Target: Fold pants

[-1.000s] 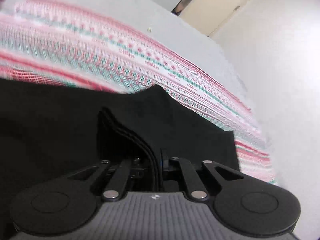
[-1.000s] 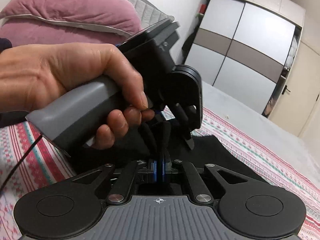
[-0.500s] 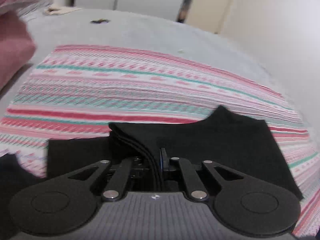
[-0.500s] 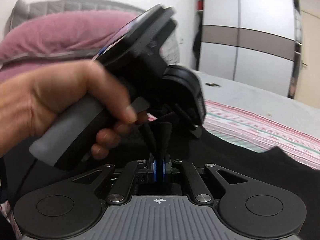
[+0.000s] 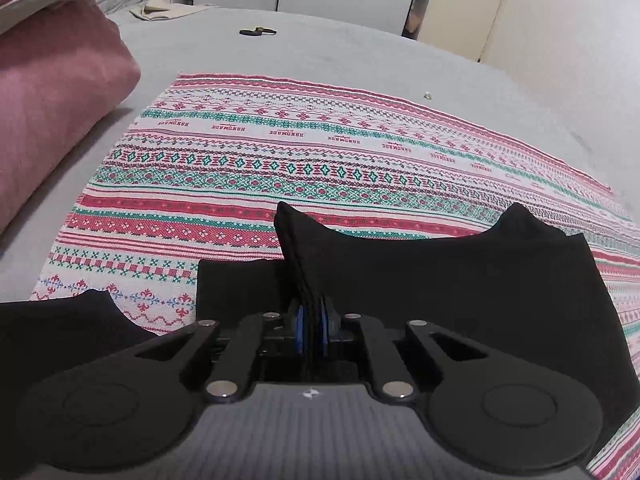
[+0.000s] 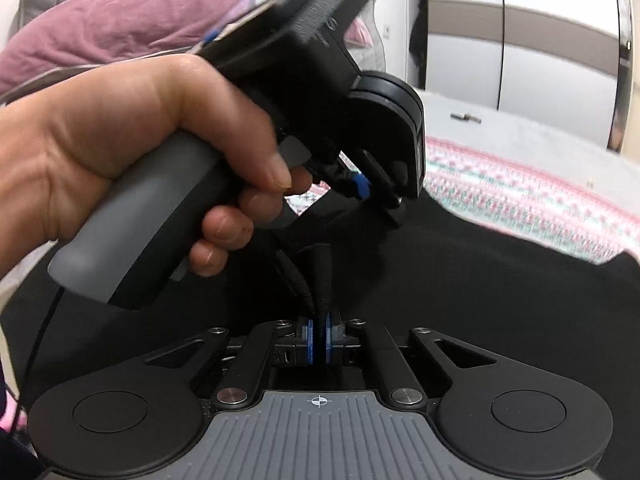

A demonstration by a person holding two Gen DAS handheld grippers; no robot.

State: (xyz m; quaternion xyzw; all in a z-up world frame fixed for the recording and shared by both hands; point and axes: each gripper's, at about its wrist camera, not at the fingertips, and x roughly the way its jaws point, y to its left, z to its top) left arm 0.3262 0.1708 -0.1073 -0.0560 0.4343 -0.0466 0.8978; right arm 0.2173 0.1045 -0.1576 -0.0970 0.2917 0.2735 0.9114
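The black pants [image 5: 460, 280] lie on a striped red, white and green cloth [image 5: 300, 152] on the bed. My left gripper [image 5: 311, 320] is shut on a raised fold of the pants, several layers thick. My right gripper [image 6: 319, 338] is shut on another pinched edge of the pants [image 6: 500, 280]. In the right wrist view the left gripper [image 6: 360, 186] and the hand holding it fill the upper left, close beside my right gripper. A second peak of black fabric [image 5: 520, 220] stands up at the right.
A pink pillow [image 5: 52, 100] lies at the left on the grey bed sheet [image 5: 340, 52]. A small dark object [image 5: 256, 32] lies on the sheet far back. Wardrobe doors [image 6: 560, 40] and a cream door [image 5: 460, 4] stand behind the bed.
Both grippers have carried the held edges of the pants across the cloth. The left wrist view has swung from the cloth's right end to its whole width. Both stay shut.
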